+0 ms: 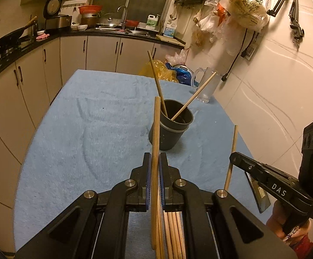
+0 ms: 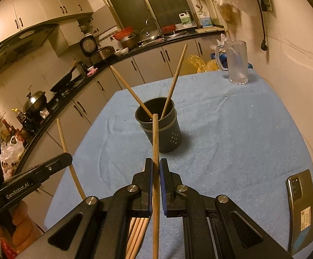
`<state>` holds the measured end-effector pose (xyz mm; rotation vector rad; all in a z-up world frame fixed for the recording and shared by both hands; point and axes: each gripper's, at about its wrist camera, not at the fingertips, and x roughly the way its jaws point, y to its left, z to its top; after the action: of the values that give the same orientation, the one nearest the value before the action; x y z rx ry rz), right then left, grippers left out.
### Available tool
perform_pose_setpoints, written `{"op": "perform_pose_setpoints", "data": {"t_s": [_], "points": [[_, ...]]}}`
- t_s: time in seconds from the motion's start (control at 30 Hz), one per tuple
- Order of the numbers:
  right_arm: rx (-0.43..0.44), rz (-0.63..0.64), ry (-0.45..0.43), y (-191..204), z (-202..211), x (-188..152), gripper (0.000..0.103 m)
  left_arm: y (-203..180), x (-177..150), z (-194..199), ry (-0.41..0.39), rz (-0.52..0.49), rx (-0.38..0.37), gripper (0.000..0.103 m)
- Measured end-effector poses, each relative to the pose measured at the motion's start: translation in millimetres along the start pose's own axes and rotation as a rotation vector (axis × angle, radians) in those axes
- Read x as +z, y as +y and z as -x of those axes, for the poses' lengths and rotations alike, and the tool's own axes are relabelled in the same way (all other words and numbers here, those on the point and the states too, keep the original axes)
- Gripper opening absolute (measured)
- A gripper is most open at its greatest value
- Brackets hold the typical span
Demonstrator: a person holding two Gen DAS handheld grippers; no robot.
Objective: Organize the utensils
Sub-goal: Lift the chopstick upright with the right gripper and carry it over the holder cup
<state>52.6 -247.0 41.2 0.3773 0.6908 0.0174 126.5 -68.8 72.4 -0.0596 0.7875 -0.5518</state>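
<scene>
Each gripper's fingers clamp 1 upright chopstick: left gripper [image 1: 154, 161], right gripper [image 2: 155, 166]; the holder [image 2: 159, 125] stands just ahead of both.

Both my wrist cams look forward and down along their own fingers, fairly close over the blue cloth [image 1: 80, 118]. The dark utensil cup [image 1: 170, 125] shows at 12 o'clock in both views. Left cam catches the right gripper [image 1: 234, 157] at 3 o'clock, right cam catches the left gripper [image 2: 66, 157] at 9.
</scene>
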Motion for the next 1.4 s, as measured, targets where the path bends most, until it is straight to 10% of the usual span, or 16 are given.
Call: {"op": "perform_pose_setpoints", "data": {"t_s": [1.4], "points": [[0.001,-0.014,-0.072,-4.7,17.9,16.1,0.007,-10.4,15.1,10.9,-0.021,-0.022,-0.023,0.006]]}}
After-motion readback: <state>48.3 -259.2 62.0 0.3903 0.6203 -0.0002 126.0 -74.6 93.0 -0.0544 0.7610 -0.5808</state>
